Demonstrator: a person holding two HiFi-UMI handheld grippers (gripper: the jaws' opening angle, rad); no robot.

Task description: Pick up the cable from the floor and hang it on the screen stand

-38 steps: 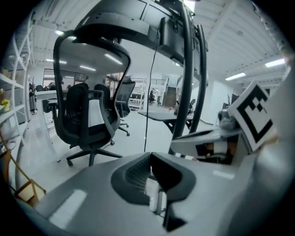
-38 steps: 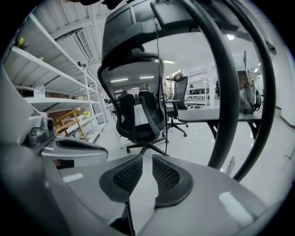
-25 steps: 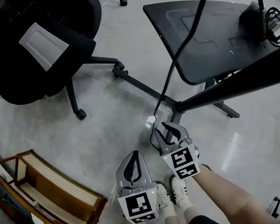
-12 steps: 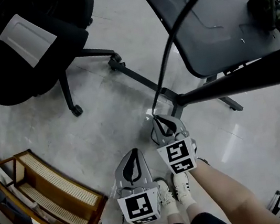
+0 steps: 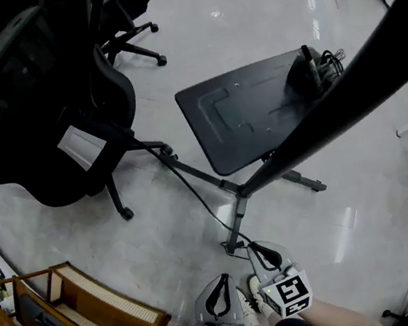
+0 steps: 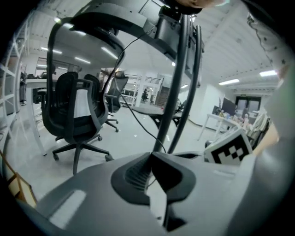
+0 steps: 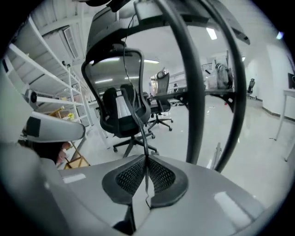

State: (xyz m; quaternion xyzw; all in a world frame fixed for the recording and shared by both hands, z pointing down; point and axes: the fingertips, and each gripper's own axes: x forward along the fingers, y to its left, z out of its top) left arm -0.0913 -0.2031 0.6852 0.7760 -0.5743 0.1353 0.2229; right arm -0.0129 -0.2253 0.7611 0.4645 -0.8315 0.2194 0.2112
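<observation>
Head view, from the left: the chair [image 5: 52,137] now fills the upper left. The grippers sit at the bottom edge, smaller than a second ago, so the person seems to be straightening up.

The cable [image 5: 192,191] used to climb out of the top of the frame. It now runs as a thin line from beside the chair, past the stand's foot [image 5: 236,205], down to the right gripper [image 5: 250,246].

The left gripper [image 5: 223,279] hangs just beside the right one. In the left gripper view its jaws are clenched together with nothing between them.

In the right gripper view the jaws, wide apart a second ago, are closing. The cable is pinched between the ribbed pads and leads up and away toward the chair.

By my reading the pickup is as good as made, and the lift and the hanging are still to come.

Hard to make out:
- The cable's far end is lost in the dark of the chair.
- I cannot tell whether the stretch between chair and jaws lies on the floor or is already clear of it.
- The stand's pole [image 5: 346,84] crosses the head view as a dark bar and its top is cut off, so no spot to hang the cable on shows.
</observation>
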